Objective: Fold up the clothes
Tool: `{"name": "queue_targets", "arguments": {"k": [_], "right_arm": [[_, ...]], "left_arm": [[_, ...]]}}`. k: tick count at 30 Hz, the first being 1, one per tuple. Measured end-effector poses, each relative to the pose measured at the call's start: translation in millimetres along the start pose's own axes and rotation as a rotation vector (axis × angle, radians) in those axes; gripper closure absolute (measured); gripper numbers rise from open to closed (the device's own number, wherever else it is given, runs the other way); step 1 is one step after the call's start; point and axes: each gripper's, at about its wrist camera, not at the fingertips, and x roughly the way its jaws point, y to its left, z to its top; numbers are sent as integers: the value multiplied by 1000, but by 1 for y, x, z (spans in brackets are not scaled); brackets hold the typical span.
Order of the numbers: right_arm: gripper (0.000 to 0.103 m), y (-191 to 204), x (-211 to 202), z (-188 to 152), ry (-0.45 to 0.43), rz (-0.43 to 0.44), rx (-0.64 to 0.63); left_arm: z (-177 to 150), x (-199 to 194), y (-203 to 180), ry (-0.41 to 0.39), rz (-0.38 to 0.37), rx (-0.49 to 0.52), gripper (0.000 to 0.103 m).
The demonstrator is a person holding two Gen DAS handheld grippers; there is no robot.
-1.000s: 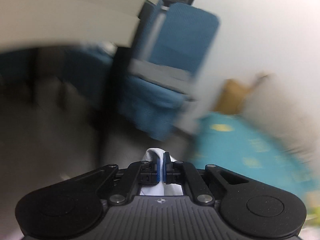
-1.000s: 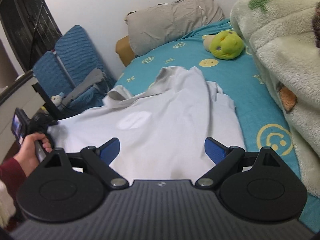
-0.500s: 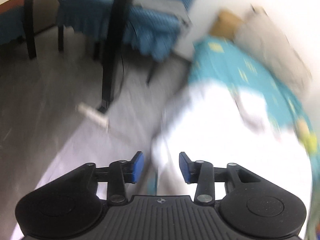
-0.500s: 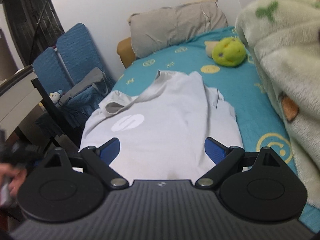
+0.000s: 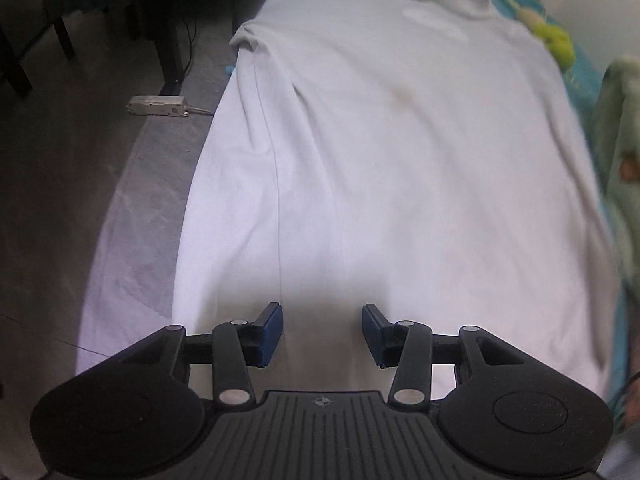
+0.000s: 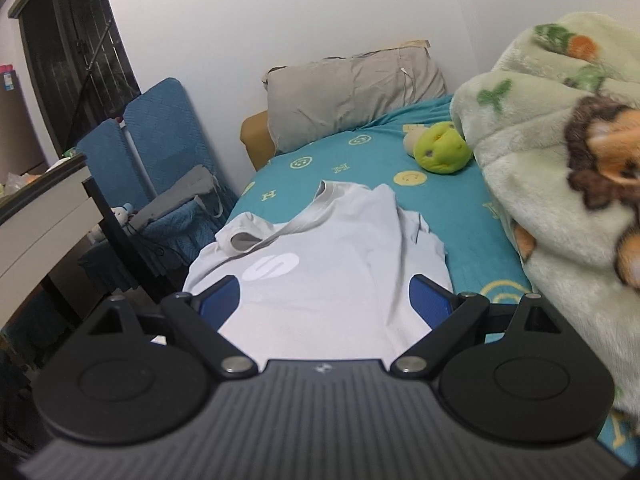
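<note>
Left hand-held gripper (image 5: 322,334): jaws parted to a moderate gap, nothing between the blue pads (image 5: 271,330), body angled downward. Right hand-held gripper (image 6: 324,298): jaws spread wide, empty, body held nearly level, pointing forward.

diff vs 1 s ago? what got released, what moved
The left gripper let go of the white cotton T-shirt: its jaws, shut on a pinch of cloth a second ago, now stand open above the hem. The shirt's left side, then pulled out off the bed edge, has dropped and the shirt lies flat on the teal smiley-print bedsheet. The right gripper stayed open and empty; the green plush toy did not move.
</note>
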Motion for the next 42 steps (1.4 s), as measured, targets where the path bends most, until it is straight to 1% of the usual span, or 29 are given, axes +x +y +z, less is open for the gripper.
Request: {"name": "queue_targets", "arguments": {"k": [1, 2, 3, 4, 7, 10, 13, 14, 16, 17, 18, 19, 20, 22, 26, 28, 29, 31, 34, 35, 36, 37, 38, 39, 40, 41, 42], "right_arm": [[10, 0, -2, -1, 6, 1, 2], [10, 0, -3, -3, 12, 0, 1], [10, 0, -4, -4, 14, -2, -1], [10, -1, -5, -5, 14, -6, -4], [10, -3, -8, -6, 14, -21, -3], [10, -6, -7, -5, 14, -22, 19], [10, -9, -6, -3, 10, -24, 37], [10, -10, -5, -2, 7, -26, 40], [10, -13, -4, 0, 3, -31, 52], [10, -15, -3, 2, 2, -33, 60], [10, -19, -3, 4, 3, -32, 74], [10, -22, -3, 5, 5, -32, 88], [10, -25, -3, 7, 7, -31, 102], [10, -31, -4, 8, 9, -38, 123], [10, -37, -5, 10, 14, -34, 140], [10, -38, -4, 10, 9, -22, 152], [10, -39, -4, 11, 6, -14, 158], [10, -41, -4, 11, -3, 2, 173], [20, -43, -3, 12, -9, 14, 186], [21, -43, -3, 11, -8, 14, 188], [22, -44, -2, 11, -9, 12, 190], [28, -45, -1, 10, -8, 8, 190], [31, -45, 0, 9, -6, 5, 191], [33, -47, 3, 8, -1, 3, 198], [45, -48, 6, 7, 4, 2, 205], [64, -50, 9, 6, 10, 0, 213], [71, -52, 14, 4, 23, -6, 226]], "left_arm": [[0, 0, 0, -9, 4, 5, 63], [1, -1, -1, -20, 6, 6, 68], [1, -5, 2, -27, -7, 1, 90], [0, -10, 5, -32, -24, -6, 100], [0, -29, 16, -39, -72, -35, 102], [7, -54, 36, -34, -90, -54, 102], [18, -69, 63, -4, 14, -73, 102], [20, -67, 72, 14, 104, -60, 102], [23, -61, 89, 56, 313, -23, 101], [25, -57, 99, 77, 368, -39, 100], [28, -58, 106, 75, 380, -67, 100], [30, -59, 113, 66, 384, -96, 94], [32, -64, 115, 38, 379, -111, 88], [36, -76, 107, -37, 347, -101, 62], [41, -104, 73, -191, 255, -57, 51], [44, -122, 48, -276, 203, -33, 39], [45, -126, 37, -316, 185, -26, 36], [44, -133, 14, -394, 152, -16, 23], [43, -143, -19, -511, 102, -1, 19], [43, -146, -30, -549, 86, 5, 18], [43, -149, -41, -588, 69, 10, 15], [42, -152, -53, -627, 52, 15, 6], [42, -156, -64, -666, 35, 20, 1], [42, -159, -75, -705, 18, 26, 0], [41, -162, -86, -743, 1, 31, 0], [38, -160, -91, -760, 4, 38, 0], [35, -150, -92, -764, 8, 43, 0]]}}
